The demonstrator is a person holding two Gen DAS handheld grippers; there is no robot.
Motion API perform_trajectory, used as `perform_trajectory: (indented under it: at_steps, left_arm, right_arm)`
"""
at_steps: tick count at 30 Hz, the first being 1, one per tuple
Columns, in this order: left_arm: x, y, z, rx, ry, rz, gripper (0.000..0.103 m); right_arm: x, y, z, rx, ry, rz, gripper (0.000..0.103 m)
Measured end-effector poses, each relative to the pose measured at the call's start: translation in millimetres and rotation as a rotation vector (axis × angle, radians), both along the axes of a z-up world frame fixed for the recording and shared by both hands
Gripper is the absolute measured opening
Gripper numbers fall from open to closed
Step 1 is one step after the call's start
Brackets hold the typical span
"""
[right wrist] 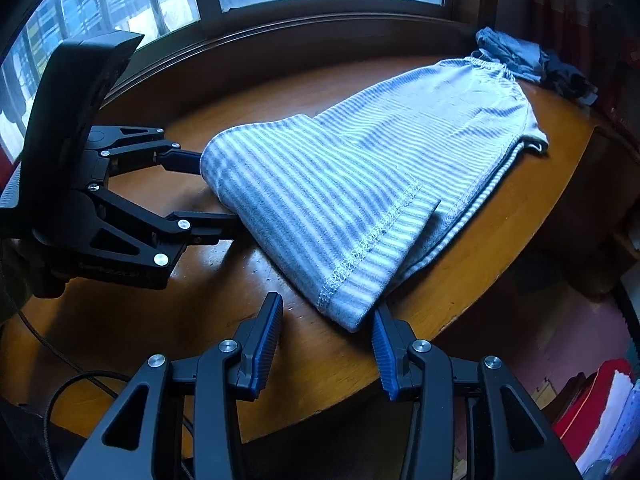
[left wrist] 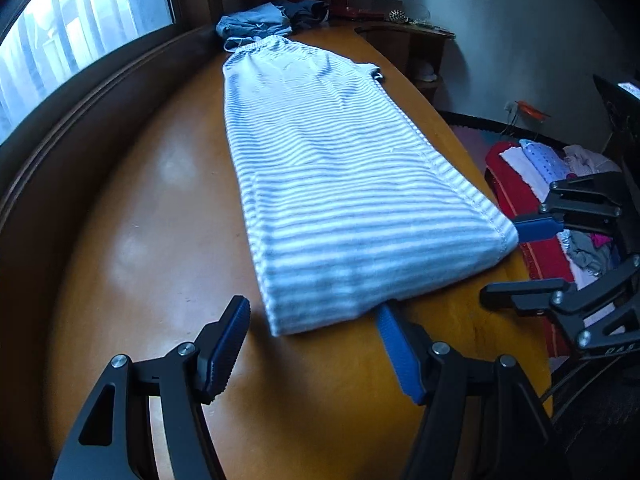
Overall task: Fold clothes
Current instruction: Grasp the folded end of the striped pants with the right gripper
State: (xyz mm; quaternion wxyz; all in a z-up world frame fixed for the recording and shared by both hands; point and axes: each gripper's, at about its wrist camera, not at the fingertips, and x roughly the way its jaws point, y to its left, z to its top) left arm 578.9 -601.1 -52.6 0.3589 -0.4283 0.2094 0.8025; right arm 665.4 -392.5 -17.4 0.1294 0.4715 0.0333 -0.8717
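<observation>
While both claws gape, only the right wrist view shows the striped garment's [right wrist: 360, 184] stitched seam.

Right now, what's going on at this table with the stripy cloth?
A person is folding clothes with two handheld grippers. A blue-and-white striped garment lies lengthwise on the wooden table. The left gripper and the right gripper sit at its near end with jaws open, one at each corner, neither clamping the fabric. A pile of blue clothes sits at the table's far end.
</observation>
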Motion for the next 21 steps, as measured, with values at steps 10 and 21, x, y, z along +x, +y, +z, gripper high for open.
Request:
perform_trajectory:
  at_steps: [10,21]
  left_arm:
    - [22.2,-1.8,1.8,0.008,-0.033,-0.030,0.038]
    - [39.4,-9.5,47.3,0.127,-0.063,-0.018,0.038]
  right_arm:
    - [16.8,6.4,18.3,-0.008,0.005,-0.013,0.018]
    - [15.1,27.9,63.1,-0.120,0.096,-0.072,0.017]
